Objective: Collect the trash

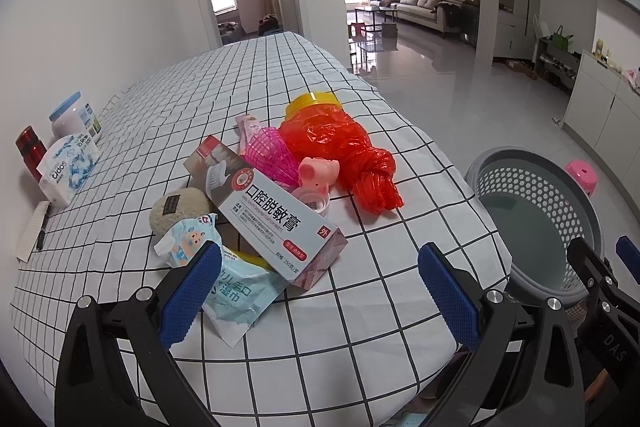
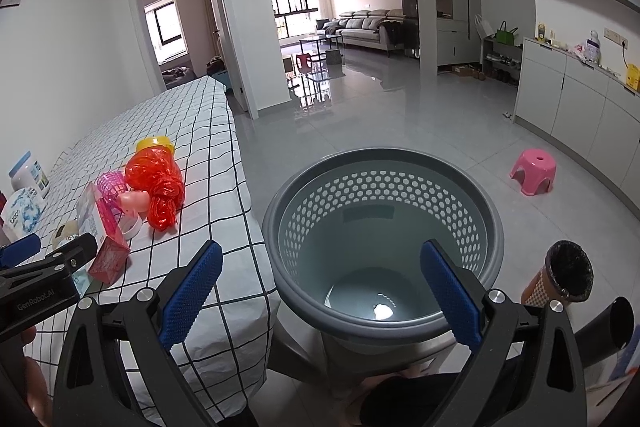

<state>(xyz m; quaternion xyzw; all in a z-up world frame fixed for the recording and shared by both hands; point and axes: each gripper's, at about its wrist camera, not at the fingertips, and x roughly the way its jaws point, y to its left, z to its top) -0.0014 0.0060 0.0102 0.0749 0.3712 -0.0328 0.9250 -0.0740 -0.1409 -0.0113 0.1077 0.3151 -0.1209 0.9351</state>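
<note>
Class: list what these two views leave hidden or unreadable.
1. Left wrist view: the yellow item is mostly hidden under the box and wipes pack.
2. Right wrist view: the white scrap in the basket is too blurred to identify.
3. Left wrist view: the jar is wrapped in the red bag; contents hidden.

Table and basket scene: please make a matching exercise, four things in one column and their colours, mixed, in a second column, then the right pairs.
Things:
1. plastic bag
2. pig toy
3. basket
4. jar lid

Colours:
A. grey
B. yellow
C. red
D. pink

Pairs: 1-C, 2-D, 3-A, 4-B
</note>
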